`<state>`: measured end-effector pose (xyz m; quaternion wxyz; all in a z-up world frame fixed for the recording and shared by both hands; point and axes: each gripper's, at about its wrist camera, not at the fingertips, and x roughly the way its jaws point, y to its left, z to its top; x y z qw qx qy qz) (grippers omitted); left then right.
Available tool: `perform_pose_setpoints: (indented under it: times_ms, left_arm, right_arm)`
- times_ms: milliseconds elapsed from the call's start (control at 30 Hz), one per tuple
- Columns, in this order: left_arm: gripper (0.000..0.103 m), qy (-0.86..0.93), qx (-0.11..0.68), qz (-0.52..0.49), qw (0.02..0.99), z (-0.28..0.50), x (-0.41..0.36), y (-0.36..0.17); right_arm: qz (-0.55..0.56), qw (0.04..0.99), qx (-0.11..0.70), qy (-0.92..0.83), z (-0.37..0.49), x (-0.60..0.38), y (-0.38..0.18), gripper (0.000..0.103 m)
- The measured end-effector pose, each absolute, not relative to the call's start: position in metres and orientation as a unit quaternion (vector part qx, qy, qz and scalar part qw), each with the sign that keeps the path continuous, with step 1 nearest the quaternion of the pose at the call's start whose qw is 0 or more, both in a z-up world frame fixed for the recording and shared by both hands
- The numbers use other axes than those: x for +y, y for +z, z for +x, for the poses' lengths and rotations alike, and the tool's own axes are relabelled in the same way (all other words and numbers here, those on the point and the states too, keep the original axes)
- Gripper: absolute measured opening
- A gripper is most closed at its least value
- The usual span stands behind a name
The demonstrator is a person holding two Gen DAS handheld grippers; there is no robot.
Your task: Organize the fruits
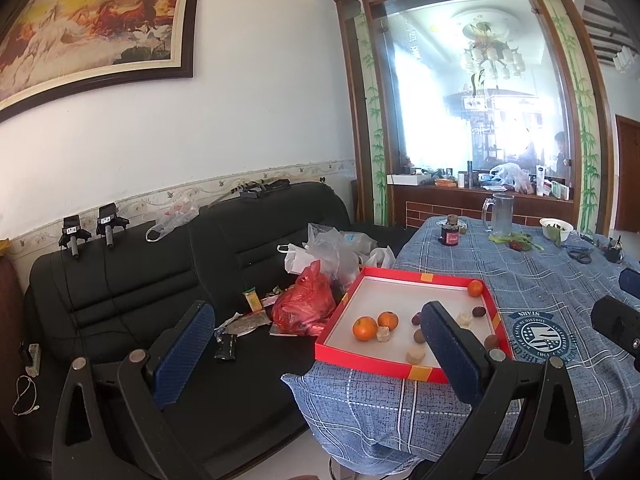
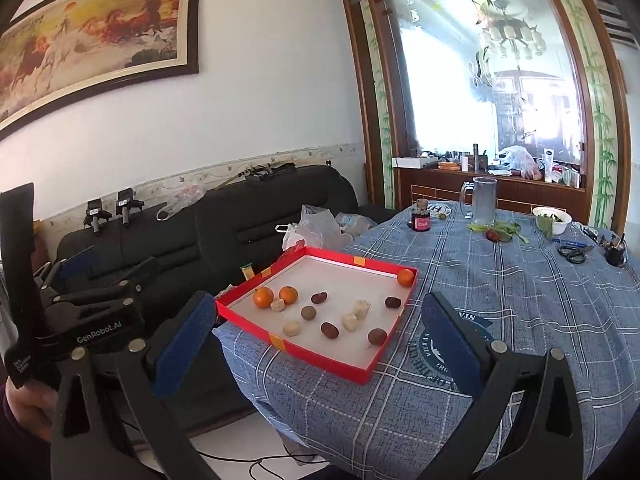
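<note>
- Left tool [image 1: 316, 344] hangs wide open and empty, short of the table's [image 1: 540, 280] near-left corner.
- Right tool [image 2: 320, 344] is spread wide too, gripping nothing.
- The red tray [image 2: 340, 364] sits on the blue checked cloth.
- Inside it: two oranges [image 2: 263, 297] together on the sofa side, a third [image 2: 405, 277] in the far corner, brown fruits [image 2: 329, 330] and pale chunks [image 2: 291, 328] scattered between them.

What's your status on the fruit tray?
Both hand-held grippers open, empty: left, right. Fruit scattered loose in red tray, one orange alone in far corner. Nothing blocking.
</note>
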<state>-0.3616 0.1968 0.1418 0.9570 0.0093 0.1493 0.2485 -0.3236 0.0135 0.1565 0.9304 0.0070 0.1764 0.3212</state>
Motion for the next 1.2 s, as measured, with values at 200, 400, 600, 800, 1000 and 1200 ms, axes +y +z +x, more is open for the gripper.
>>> perform_pose_setpoints:
  times_ms: [200,400,600,800,1000,1200]
  left_arm:
    - [0.103,0.252,0.149,0.003,0.956,-0.362,0.197,0.144]
    - [0.103,0.251,0.149,0.0,0.956,-0.363,0.198,0.145]
    - [0.103,0.245,0.155,-0.003,0.957,-0.363,0.2,0.145]
    - [0.103,0.244,0.154,-0.015,0.957,-0.365,0.205,0.145]
    - [0.103,0.245,0.161,-0.014,0.956,-0.364,0.206,0.139]
    - [0.103,0.244,0.166,-0.015,0.955,-0.365,0.209,0.136]
  right_arm:
    - [-0.001,0.929,0.177,0.324,-0.326,0.018,0.156,0.103]
    - [-0.01,0.931,0.169,0.322,-0.329,0.019,0.159,0.103]
    - [-0.009,0.932,0.173,0.32,-0.329,0.018,0.158,0.103]
    - [-0.007,0.933,0.169,0.318,-0.331,0.016,0.159,0.103]
    - [-0.004,0.932,0.175,0.318,-0.33,0.017,0.154,0.103]
    - [-0.007,0.931,0.178,0.318,-0.331,0.018,0.149,0.103]
